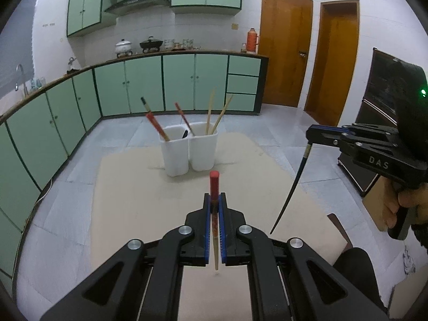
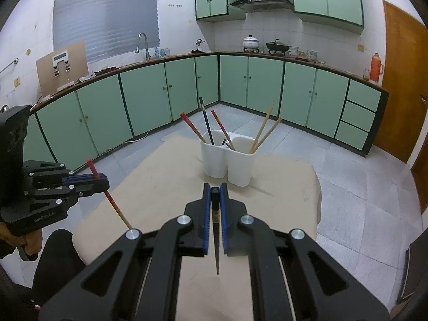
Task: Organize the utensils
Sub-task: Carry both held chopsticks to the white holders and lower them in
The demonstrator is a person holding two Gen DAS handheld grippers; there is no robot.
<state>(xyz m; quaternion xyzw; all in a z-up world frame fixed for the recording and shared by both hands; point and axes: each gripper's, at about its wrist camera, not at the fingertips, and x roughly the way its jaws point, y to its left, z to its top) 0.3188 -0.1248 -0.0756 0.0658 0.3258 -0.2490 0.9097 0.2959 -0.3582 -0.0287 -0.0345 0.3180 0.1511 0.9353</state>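
A white two-compartment utensil holder (image 1: 188, 151) (image 2: 227, 160) stands at the far end of a beige table. It holds red, black and bamboo chopsticks. My left gripper (image 1: 214, 200) (image 2: 100, 180) is shut on a red-topped chopstick (image 1: 214, 184) (image 2: 111, 200), held upright above the table, tip down. My right gripper (image 2: 215, 191) (image 1: 310, 133) is shut on a black chopstick (image 2: 216, 230) (image 1: 291, 184), also pointing down. Both grippers hover short of the holder, left and right of each other.
The beige table (image 1: 133, 187) (image 2: 160, 187) has grey tiled floor around it. Green kitchen cabinets (image 1: 144, 85) line the far walls. Wooden doors (image 1: 286, 53) and a dark cabinet (image 1: 379, 112) stand at the right.
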